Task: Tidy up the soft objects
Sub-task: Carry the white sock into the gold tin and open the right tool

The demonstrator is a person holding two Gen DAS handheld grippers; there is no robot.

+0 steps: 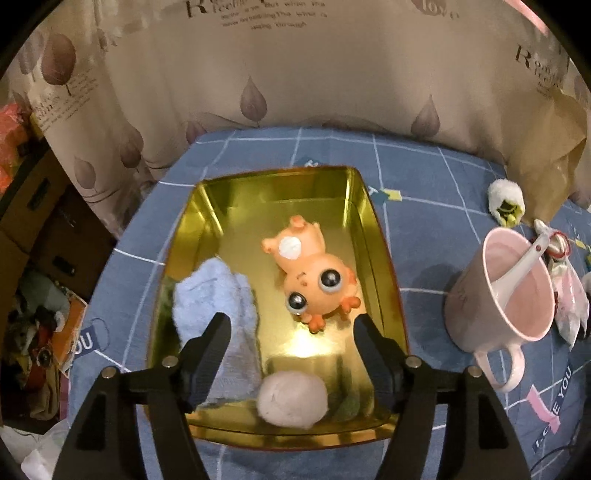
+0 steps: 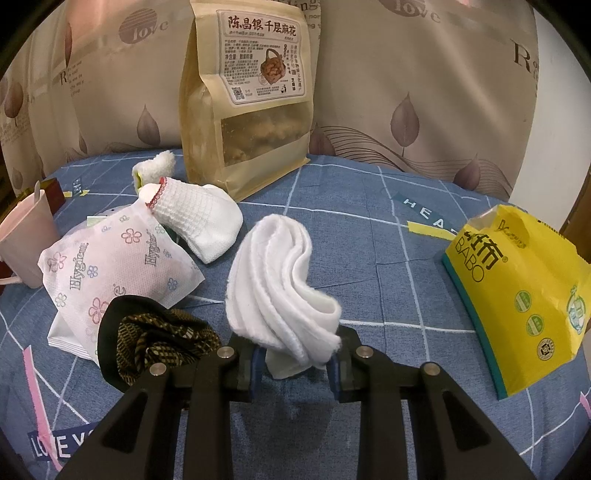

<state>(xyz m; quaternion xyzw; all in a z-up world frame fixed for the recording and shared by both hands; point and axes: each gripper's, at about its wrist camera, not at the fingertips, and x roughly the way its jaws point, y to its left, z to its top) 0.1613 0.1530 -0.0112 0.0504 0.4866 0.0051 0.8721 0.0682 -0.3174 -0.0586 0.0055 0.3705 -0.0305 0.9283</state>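
Left gripper (image 1: 291, 326) spread wide over gold tin (image 1: 380, 236), nothing held — right gripper (image 2: 295, 363) clamped on white cloth (image 2: 280, 280), due in tin next

Your right wrist view reads "陈昌银 千层麻花" on the kraft snack bag (image 2: 246, 99), "BABO" on the yellow pack (image 2: 517, 295), "Hygiene" on the floral sachet (image 2: 110, 269), and "love" on the curtain (image 2: 147, 26). The blue tablecloth (image 1: 424, 177) carries "LOVE YOU" tags.
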